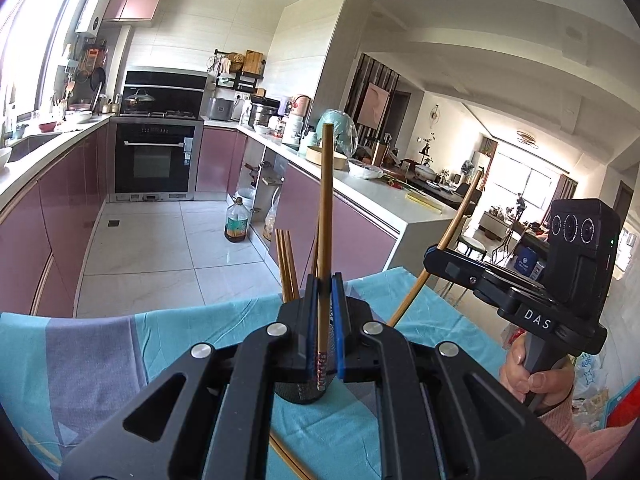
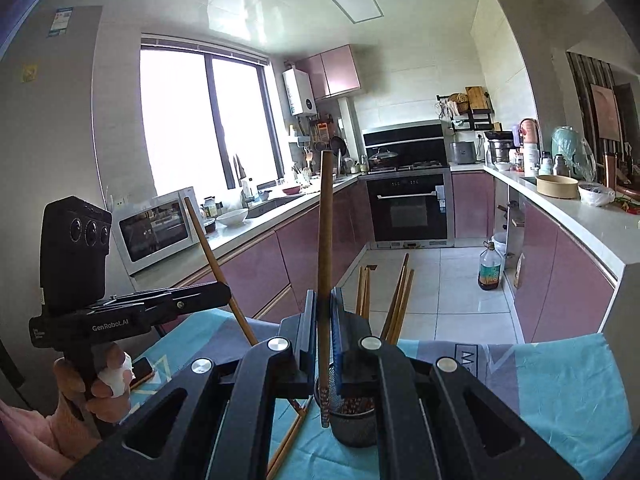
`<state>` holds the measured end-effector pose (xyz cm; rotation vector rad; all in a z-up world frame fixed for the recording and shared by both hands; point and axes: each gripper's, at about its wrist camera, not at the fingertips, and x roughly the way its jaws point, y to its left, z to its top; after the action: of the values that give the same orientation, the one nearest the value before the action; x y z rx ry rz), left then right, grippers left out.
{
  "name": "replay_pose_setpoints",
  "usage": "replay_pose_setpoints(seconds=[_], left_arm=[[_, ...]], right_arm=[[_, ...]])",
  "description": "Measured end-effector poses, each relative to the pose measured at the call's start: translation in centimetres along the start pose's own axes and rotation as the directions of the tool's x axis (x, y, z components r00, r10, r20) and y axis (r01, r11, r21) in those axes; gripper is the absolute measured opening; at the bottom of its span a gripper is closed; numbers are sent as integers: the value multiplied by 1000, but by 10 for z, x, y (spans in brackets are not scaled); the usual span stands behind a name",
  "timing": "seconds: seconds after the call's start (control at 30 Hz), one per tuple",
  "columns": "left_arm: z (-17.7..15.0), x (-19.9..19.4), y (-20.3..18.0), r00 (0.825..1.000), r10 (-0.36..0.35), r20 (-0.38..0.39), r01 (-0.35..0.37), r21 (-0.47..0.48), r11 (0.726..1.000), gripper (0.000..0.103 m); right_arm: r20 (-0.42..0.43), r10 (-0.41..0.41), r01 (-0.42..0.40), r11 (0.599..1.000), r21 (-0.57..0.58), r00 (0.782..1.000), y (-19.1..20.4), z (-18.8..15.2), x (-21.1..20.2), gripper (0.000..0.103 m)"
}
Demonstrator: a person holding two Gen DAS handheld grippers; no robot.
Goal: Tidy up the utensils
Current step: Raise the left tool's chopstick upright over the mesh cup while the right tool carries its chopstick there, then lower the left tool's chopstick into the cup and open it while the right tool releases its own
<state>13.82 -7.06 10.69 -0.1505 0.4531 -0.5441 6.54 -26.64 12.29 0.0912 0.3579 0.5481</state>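
My left gripper (image 1: 325, 280) is shut on a brown chopstick (image 1: 326, 200) held upright, its patterned end just above a dark mesh holder (image 1: 300, 394) on the teal tablecloth. Several chopsticks (image 1: 286, 264) stand in that holder. My right gripper (image 2: 323, 294) is shut on another upright chopstick (image 2: 325, 232), its patterned tip beside the holder's rim (image 2: 354, 420), where several chopsticks (image 2: 396, 304) stand. Each gripper shows in the other's view, the right one (image 1: 516, 280) holding its slanted chopstick (image 1: 444, 240), the left one (image 2: 132, 304) likewise (image 2: 218, 268).
Loose chopsticks lie on the teal cloth (image 1: 100, 360) near the holder, in the left wrist view (image 1: 288, 456) and the right wrist view (image 2: 290, 440). A phone (image 2: 142, 368) lies on the cloth at left. Pink kitchen cabinets, an oven (image 1: 154, 160) and an oil bottle (image 1: 236, 220) stand beyond the table edge.
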Motion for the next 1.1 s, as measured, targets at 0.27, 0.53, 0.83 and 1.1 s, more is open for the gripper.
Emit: replay_pose_setpoints(seconds=[0.27,0.53,0.83,1.1], left_arm=[[16,9,-9,999,26,24,-26,33,999,8],[11,29,-10,998,46,-30,-45,37,998,8],[4,45,-5,995,59,-80,-57,30,998,7],[0,55,1,988,62,-143,-56,43,997,7]], right_arm=[[17,-23,24,1000,-18,1000,-7,14,9,5],[-25,-35,35,999,-11,999,-13,11,29,5],[-94,-54,54,999,-4,994,-18,-2,49,5],[-156,-58,60,998,6,986,-24,-12,61,5]])
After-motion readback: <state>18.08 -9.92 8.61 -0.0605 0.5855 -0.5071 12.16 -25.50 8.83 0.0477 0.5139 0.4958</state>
